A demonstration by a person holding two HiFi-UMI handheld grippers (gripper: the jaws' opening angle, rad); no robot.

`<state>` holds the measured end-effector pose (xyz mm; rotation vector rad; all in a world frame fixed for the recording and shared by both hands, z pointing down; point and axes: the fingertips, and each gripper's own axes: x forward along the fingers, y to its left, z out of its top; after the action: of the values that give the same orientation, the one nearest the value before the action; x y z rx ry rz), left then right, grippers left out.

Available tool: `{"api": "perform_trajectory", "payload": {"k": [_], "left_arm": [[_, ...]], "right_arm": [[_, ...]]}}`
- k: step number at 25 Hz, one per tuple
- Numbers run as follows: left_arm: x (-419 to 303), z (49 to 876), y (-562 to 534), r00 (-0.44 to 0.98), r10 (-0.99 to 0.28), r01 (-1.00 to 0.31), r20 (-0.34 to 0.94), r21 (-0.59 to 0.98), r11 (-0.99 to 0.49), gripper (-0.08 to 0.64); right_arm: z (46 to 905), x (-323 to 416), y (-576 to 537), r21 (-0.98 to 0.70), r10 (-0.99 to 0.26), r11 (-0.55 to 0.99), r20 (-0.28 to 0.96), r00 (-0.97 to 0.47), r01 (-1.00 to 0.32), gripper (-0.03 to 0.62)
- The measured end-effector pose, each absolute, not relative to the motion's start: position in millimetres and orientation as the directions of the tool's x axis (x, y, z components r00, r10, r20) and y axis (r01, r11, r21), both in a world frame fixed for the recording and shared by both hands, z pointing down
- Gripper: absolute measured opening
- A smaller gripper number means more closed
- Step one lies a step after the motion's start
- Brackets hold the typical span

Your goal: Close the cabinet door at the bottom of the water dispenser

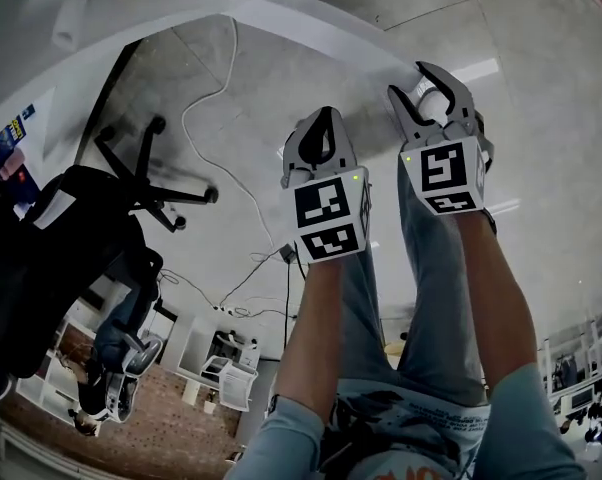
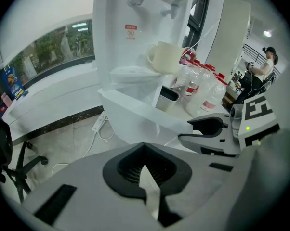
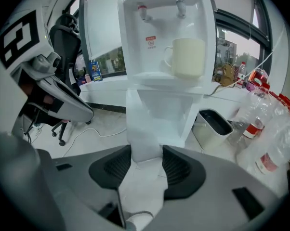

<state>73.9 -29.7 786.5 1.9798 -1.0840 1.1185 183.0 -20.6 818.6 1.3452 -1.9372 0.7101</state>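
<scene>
On the left, our left gripper (image 1: 324,120) hovers over the floor (image 1: 231,98), its jaws pressed together with nothing in them. Ahead of both hands stands the water dispenser (image 3: 162,28), with a mug (image 3: 186,57) on its tray. At its foot the cabinet door (image 3: 142,126) hangs open. It is swung out toward us, so the right gripper view meets it nearly edge-on, long axis upright. Our right gripper (image 1: 421,86) is spread wide, and its gap lines up with that free edge, though the pads do not press on it. We judge the right gripper the nearer of the two, so the push should come from there, against the door's face and back toward the cabinet.
</scene>
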Motion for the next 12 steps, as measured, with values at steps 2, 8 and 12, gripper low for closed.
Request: {"api": "perform_trajectory", "payload": {"k": [2, 8, 12], "left_arm": [[87, 787, -31, 0.311, -0.359, -0.871, 0.88, 0.113, -0.478, 0.011], [114, 788, -36, 0.314, -0.379, -0.883, 0.871, 0.121, -0.453, 0.011], [126, 790, -43, 0.319, -0.389, -0.883, 0.864, 0.123, -0.453, 0.011]], "right_arm": [[817, 193, -27, -0.047, -0.587, 0.361, 0.764, -0.267, -0.931, 0.213], [820, 212, -45, -0.03, -0.597, 0.437, 0.738, -0.315, -0.899, 0.217], [824, 223, -56, -0.02, -0.609, 0.458, 0.721, -0.331, -0.889, 0.22]]}}
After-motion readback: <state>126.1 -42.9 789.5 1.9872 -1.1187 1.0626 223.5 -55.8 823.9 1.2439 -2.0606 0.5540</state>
